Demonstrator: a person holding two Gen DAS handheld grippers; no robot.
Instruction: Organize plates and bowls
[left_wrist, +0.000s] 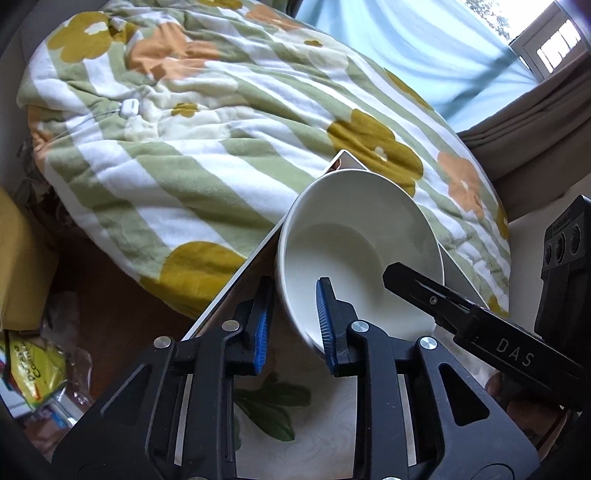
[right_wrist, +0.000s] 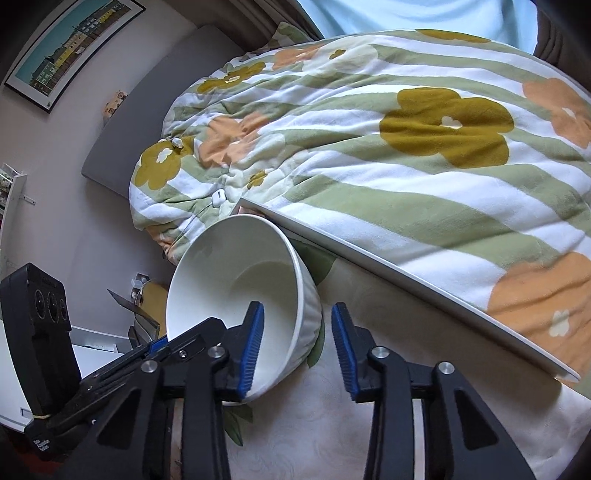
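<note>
A white ribbed bowl (left_wrist: 351, 236) (right_wrist: 236, 266) stands near the far corner of a white table with a leaf-print cloth (left_wrist: 295, 424) (right_wrist: 332, 424). My left gripper (left_wrist: 291, 321) straddles its near rim, one blue pad inside and one outside. A narrow gap shows at the outer pad. My right gripper (right_wrist: 297, 347) straddles the opposite rim, left pad inside the bowl, right pad a little off the ribbed wall. Each view shows the other gripper's finger (left_wrist: 406, 284) (right_wrist: 184, 339) at the bowl. The bowl is empty.
Past the table's far edge (right_wrist: 406, 269) lies a bed with a green-striped flowered quilt (left_wrist: 207, 155) (right_wrist: 424, 155). A small white case (left_wrist: 130, 108) rests on the quilt. Snack bags (left_wrist: 33, 369) lie on the floor at the left. A framed picture (right_wrist: 70, 44) hangs on the wall.
</note>
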